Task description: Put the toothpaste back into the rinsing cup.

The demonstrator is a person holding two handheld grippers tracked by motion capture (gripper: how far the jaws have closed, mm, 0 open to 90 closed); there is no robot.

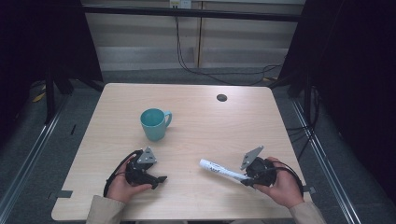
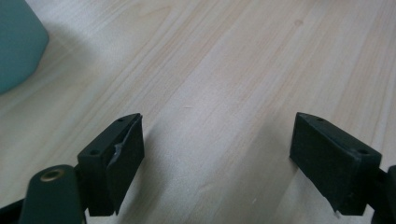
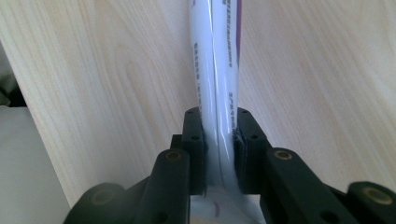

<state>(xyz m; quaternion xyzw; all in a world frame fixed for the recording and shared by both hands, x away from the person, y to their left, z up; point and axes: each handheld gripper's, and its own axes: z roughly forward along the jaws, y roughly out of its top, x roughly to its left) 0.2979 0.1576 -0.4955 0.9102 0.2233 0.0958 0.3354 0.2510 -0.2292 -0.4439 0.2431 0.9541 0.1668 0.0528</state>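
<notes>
A teal mug [image 1: 154, 123] stands upright left of the table's middle, handle to the right; its side shows at the top left corner of the left gripper view as the mug [image 2: 16, 42]. My left gripper [image 1: 159, 179] rests low near the front edge, below the mug, and it is open [image 2: 217, 158] with bare wood between the jaws. My right gripper [image 1: 243, 179] at the front right is shut on a white tube [image 1: 220, 170] with printed lettering, which points left and away. In the right gripper view the tube [image 3: 217, 70] is squeezed flat between the jaws of the gripper [image 3: 218, 135].
A light wooden table [image 1: 196, 116] has a dark round cable hole [image 1: 222, 97] near its far edge. Black cables hang behind it and dark frame posts stand at both sides. The table's front edge shows at the left of the right gripper view.
</notes>
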